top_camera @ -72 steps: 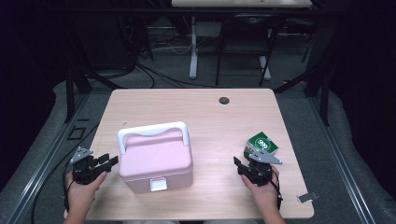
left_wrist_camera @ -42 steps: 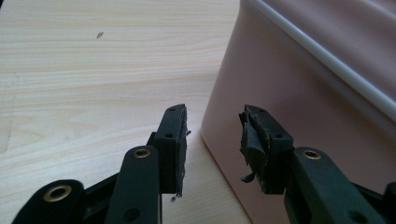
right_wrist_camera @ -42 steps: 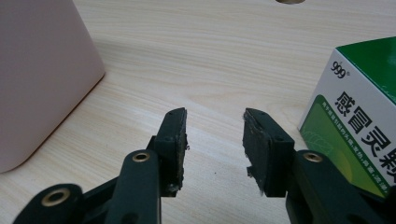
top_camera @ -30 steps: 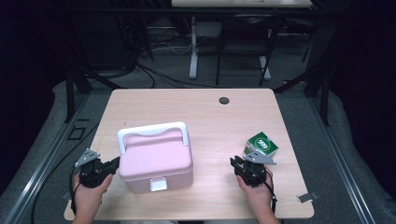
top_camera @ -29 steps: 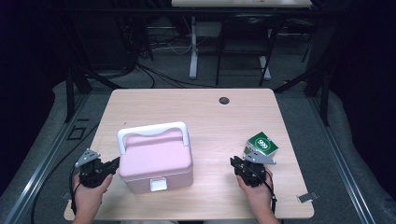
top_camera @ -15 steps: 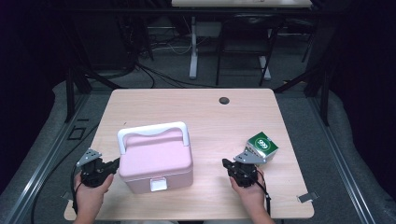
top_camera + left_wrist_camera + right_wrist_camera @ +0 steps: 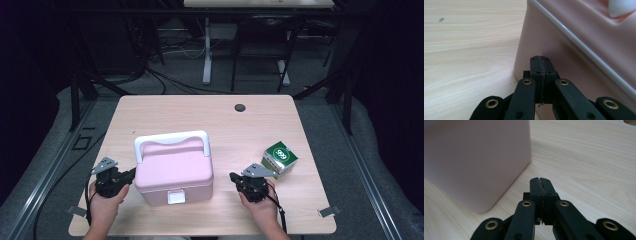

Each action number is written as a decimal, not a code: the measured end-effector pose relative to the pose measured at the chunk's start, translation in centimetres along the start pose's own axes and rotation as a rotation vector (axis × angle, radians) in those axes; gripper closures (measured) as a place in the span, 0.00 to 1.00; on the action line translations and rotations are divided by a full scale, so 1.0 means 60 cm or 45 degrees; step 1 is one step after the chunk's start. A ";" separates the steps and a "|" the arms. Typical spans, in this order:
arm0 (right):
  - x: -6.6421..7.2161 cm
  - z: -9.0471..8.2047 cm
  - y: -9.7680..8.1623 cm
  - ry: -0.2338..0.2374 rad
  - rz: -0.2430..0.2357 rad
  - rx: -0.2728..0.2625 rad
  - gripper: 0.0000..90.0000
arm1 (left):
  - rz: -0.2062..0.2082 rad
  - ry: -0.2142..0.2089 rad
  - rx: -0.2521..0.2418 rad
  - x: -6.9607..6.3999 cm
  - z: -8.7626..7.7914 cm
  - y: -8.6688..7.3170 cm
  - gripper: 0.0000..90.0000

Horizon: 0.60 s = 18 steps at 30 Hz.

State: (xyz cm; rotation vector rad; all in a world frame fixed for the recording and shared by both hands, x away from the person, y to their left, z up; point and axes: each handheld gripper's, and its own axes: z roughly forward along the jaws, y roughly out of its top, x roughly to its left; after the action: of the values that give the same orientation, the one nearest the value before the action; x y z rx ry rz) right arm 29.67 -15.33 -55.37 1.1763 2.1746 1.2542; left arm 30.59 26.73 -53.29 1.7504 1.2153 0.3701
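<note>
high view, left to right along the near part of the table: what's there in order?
Left tongs → pink lidded box with white handle → right tongs → green and white carton.

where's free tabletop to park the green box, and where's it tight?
Widest bare patch: the far half of the table, between the pink case and the far edge, apart from a small dark hole. The strip between the case and the green box is partly taken by the right gripper. Tight: the left gripper sits against the case's left side.
</note>
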 end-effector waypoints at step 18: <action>0.000 0.005 0.006 0.003 0.009 -0.024 0.96 | 0.062 -0.084 0.034 -0.052 0.039 0.003 1.00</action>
State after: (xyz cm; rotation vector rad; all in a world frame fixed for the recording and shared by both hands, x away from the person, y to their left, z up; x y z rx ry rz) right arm 30.01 -15.08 -55.25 1.1771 2.1574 1.2768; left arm 30.83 22.84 -53.54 1.8036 1.1377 0.3235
